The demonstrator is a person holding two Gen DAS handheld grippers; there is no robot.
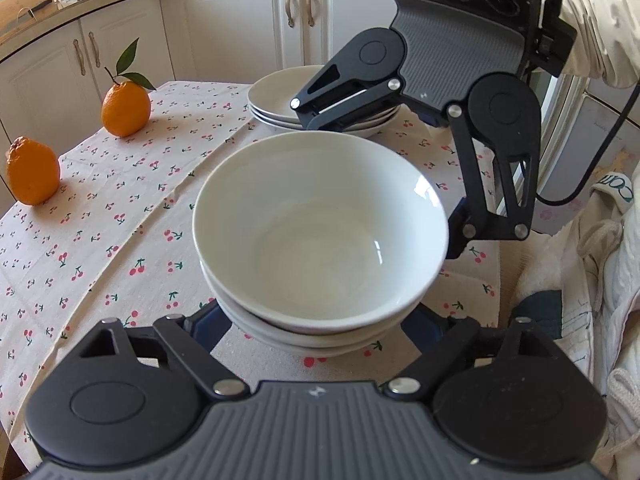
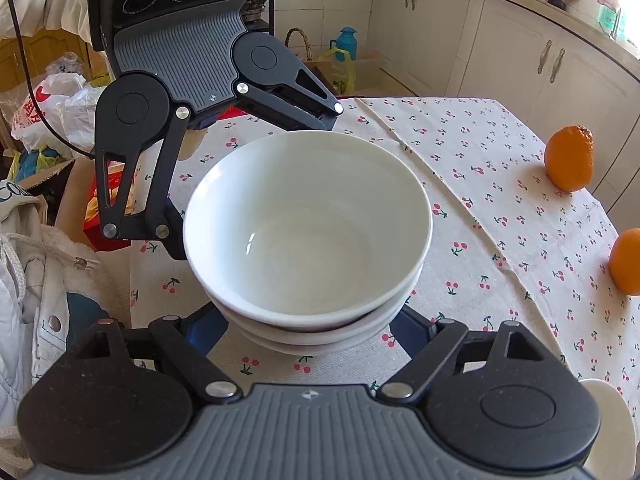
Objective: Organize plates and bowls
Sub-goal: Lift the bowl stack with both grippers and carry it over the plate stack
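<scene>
Stack of bowls [image 1: 320, 232], white, three nested, upright on the cherry-print tablecloth [image 1: 100, 240], middle of the near part of the table

Left wrist view:
- left gripper [image 1: 312, 332] reaches in from the bottom edge; jaws spread, one blue-padded finger on each side of the lowest bowls
- its fingertips run under the overhang of the bowls; cannot tell whether the pads press the stack
- right gripper [image 1: 386, 180] comes in from the upper right, held by a pale sleeve [image 1: 600, 32], jaws also wide apart
- one of its fingers goes down just beside the right wall of the stack, the other hangs past the far rim, in front of the plates [image 1: 272, 96]
- plates: a white pile of three or so, behind the bowls, apart from them
- two oranges [image 1: 125, 108] far left, near the table edge, one with a leafy stem

Right wrist view:
- same stack, centre, with the right gripper's fingers flanking its base; contact hidden by the bowl walls
- left gripper opposite, straddling the far side
- oranges now at right
</scene>
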